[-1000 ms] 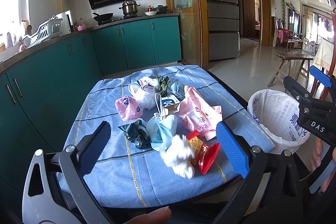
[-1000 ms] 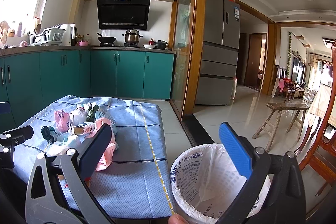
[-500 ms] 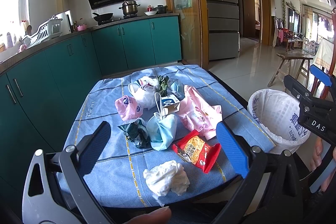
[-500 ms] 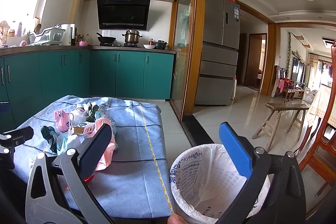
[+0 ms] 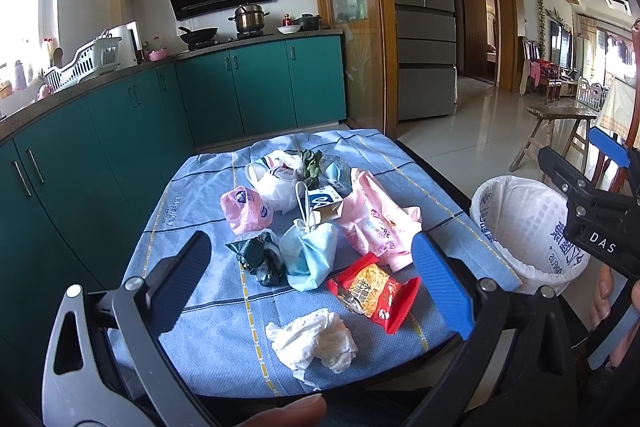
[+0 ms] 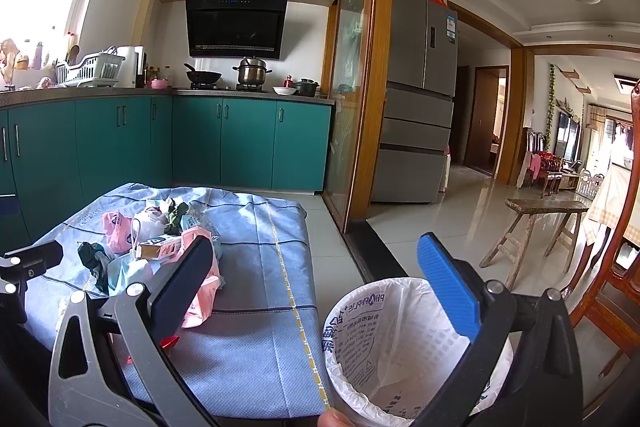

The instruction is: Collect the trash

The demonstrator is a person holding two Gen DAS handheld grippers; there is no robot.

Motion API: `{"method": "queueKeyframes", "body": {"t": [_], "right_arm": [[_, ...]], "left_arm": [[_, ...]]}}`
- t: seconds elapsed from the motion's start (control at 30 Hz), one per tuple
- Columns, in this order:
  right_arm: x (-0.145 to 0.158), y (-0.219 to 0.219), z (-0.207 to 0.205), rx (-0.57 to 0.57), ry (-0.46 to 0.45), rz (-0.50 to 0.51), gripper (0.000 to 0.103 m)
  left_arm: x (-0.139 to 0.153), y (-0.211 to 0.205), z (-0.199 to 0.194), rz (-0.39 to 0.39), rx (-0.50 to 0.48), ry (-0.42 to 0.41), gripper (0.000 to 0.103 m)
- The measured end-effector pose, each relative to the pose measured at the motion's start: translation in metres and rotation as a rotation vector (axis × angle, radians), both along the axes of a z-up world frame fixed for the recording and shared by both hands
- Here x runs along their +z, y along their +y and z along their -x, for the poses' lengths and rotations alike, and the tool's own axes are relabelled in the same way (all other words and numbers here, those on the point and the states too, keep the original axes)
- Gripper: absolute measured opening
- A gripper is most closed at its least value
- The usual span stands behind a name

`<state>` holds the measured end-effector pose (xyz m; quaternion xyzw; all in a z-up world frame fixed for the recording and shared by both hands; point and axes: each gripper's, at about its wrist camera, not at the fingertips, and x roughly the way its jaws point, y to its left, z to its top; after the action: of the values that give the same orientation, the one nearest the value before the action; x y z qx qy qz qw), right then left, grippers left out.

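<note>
Both claws, left claw (image 5: 310, 281) and right claw (image 6: 316, 281), gape empty over the blue-clothed table (image 5: 208, 339) in a teal kitchen.

red wrapper (image 6: 170, 341) mostly hidden — bin (image 6: 360, 367) base cropped

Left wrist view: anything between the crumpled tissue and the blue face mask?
Only bare blue tablecloth separates the crumpled tissue from the blue face mask; the red snack wrapper lies off to the right.
</note>
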<state>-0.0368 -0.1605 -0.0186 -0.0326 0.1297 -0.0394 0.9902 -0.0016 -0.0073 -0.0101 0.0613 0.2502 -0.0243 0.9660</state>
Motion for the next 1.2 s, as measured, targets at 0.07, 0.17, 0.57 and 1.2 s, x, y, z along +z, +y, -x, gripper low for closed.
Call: {"method": "queueKeyframes", "body": {"t": [0.07, 0.17, 0.57, 1.2], "right_arm": [[0.0009, -0.0010, -0.0005, 0.000, -0.002, 0.002, 0.100], [0.0029, -0.0011, -0.0013, 0.002, -0.003, 0.002, 0.100], [0.0050, -0.0012, -0.0030, 0.004, -0.004, 0.008, 0.100], [0.0062, 0.0032, -0.0013, 0.003, -0.010, 0.016, 0.100]], "left_arm": [[-0.0004, 0.0002, 0.0008, 0.001, -0.001, 0.000, 0.100], [-0.0010, -0.0005, 0.0012, -0.003, -0.004, 0.004, 0.100], [-0.0018, -0.0012, 0.0013, -0.004, -0.007, 0.006, 0.100], [-0.0007, -0.0011, 0.0016, -0.004, -0.006, 0.006, 0.100]]}}
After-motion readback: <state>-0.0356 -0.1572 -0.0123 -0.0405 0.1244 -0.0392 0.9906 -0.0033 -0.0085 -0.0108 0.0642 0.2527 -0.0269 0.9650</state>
